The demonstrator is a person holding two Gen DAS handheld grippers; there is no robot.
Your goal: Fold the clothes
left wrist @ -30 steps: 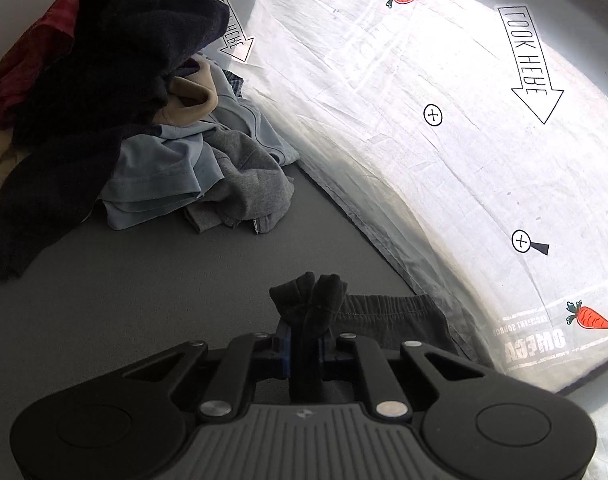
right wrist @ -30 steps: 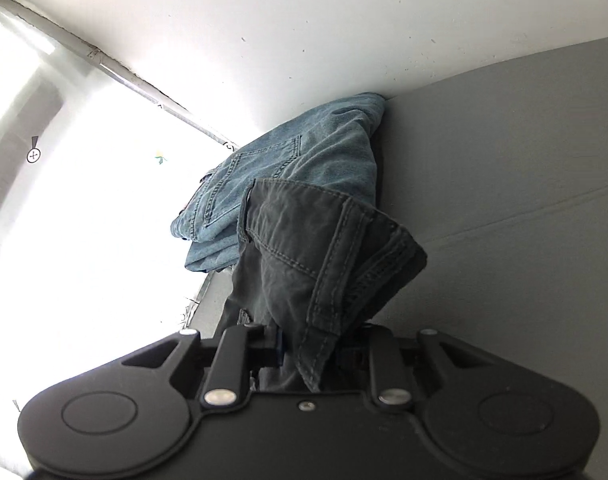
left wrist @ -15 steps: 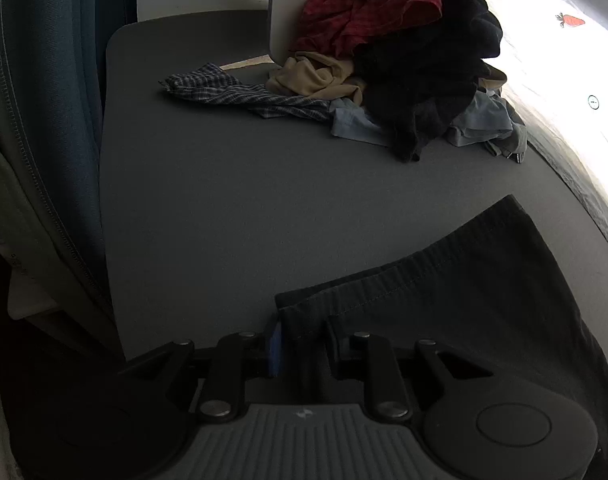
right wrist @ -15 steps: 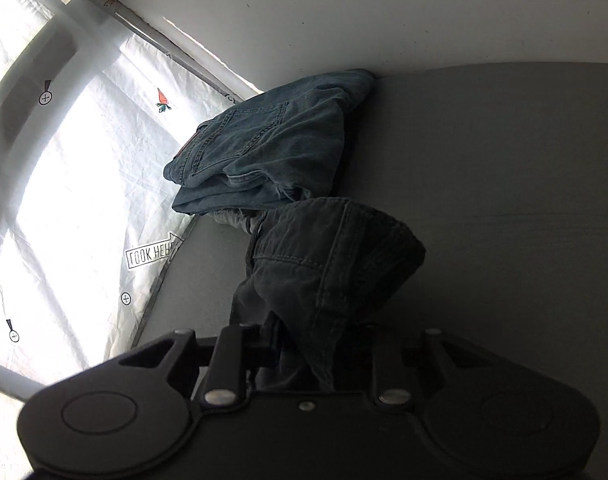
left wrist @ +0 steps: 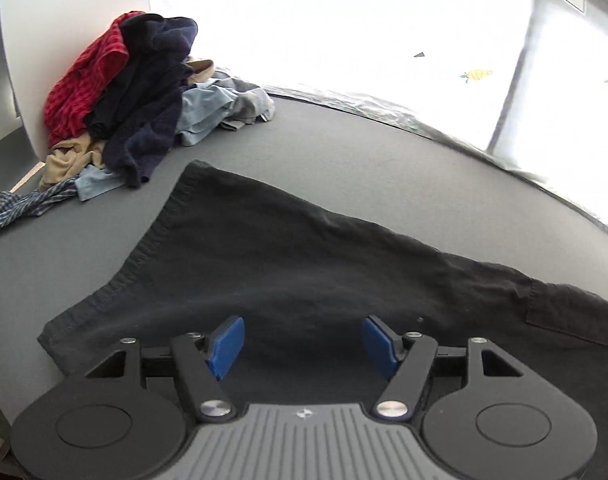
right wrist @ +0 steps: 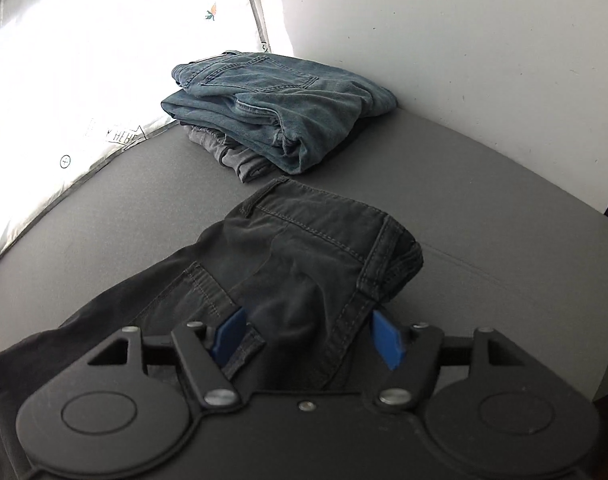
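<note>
Dark grey trousers (left wrist: 304,256) lie spread flat on the grey table (left wrist: 384,160). In the left wrist view my left gripper (left wrist: 304,346) is open just above the leg end, its blue pads (left wrist: 225,346) apart and holding nothing. In the right wrist view my right gripper (right wrist: 310,338) is open over the bunched waistband end of the trousers (right wrist: 312,248). Cloth lies between its blue pads (right wrist: 388,338), which do not pinch it.
A heap of unfolded clothes (left wrist: 131,96), red, navy, tan and light blue, sits at the table's far left. Folded blue jeans (right wrist: 279,104) on a grey garment sit by the white wall (right wrist: 464,40). A bright window with printed film (left wrist: 384,20) runs along the back edge.
Both grippers have opened and let go of the trousers, which now lie flat on the table. The left gripper has swung round and lowered over the leg end.
</note>
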